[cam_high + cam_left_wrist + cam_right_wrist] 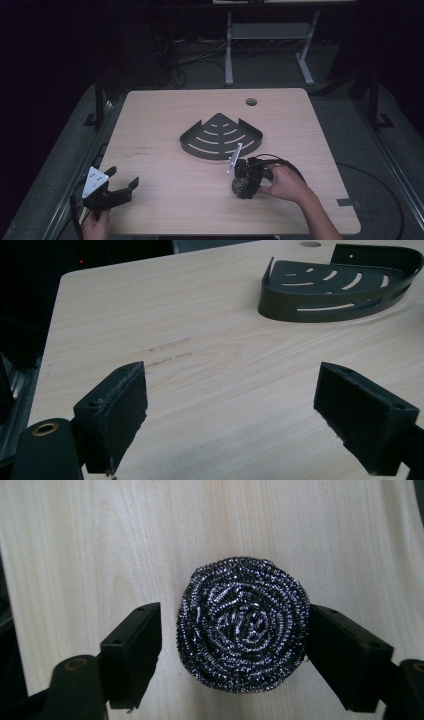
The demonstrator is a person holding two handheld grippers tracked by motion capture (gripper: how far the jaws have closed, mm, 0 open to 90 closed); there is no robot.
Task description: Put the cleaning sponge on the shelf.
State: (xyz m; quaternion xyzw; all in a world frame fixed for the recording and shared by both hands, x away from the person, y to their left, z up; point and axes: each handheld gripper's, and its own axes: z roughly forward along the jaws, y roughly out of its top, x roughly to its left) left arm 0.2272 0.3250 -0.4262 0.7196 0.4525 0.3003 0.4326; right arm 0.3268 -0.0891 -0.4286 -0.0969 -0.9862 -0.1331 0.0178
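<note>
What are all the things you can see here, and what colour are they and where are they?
Table: one, light wood, with a round hole near its far right corner.
Corner rack: one, dark grey, slotted, at the table's middle.
Steel scrubber: one, silvery, coiled and round, lying on the table in front of the rack, between the right gripper's jaws.
Frame with legs: one, pale grey, on the floor behind the table.
Left gripper: one, black, near the table's front left corner, jaws wide apart and nothing between them.
Right gripper: one, black, one jaw against the scrubber, the other a small gap off.
</note>
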